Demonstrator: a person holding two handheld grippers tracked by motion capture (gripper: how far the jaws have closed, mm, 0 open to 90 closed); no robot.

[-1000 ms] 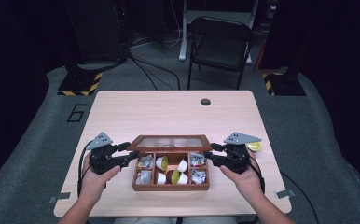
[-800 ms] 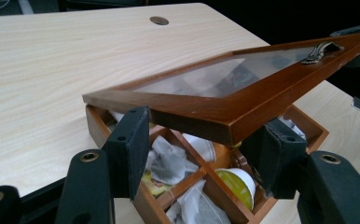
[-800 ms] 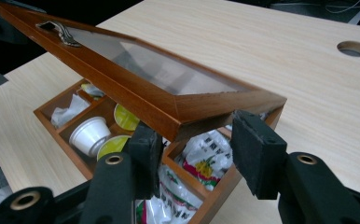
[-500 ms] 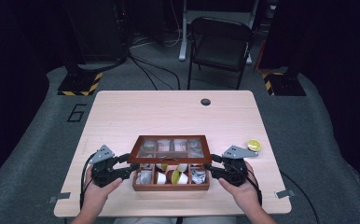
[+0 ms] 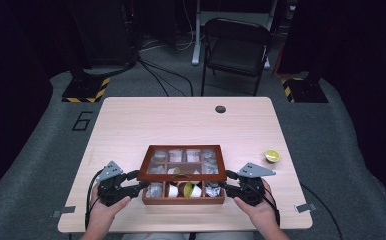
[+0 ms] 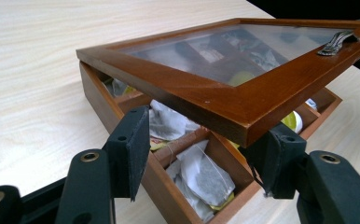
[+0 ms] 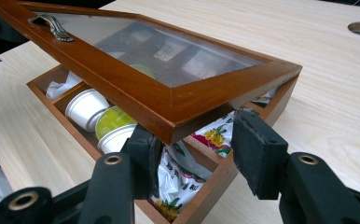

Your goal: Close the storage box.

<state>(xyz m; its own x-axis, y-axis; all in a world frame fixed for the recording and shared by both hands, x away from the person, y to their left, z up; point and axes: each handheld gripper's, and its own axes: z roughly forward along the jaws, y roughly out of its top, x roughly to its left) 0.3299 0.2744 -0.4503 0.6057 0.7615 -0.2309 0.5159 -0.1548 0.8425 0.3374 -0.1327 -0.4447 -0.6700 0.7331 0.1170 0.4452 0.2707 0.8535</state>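
A light wooden bench fills the middle of the high view, with dark floor around it and a folding chair at the upper centre.

At the lower left of the high view, the left gripper sits in a hand resting on the bench. Its jaws are clenched on the left front corner of the lid. In the left gripper view, the lid corner lies between the two black pads, above the open box.

At the lower centre of the high view stands the box, a brown wooden tray with compartments. Its glass-paned lid is hinged at the far side and tilted up at the front, partly open. Tea bags lie in the near compartments in the left gripper view. White cups and flowered packets show in the right gripper view, along with a metal handle on the lid's front edge.

At the lower right of the high view, the right gripper is clenched on the right front corner of the lid.

A lime half lies on the bench to the right of the box, well apart from it.
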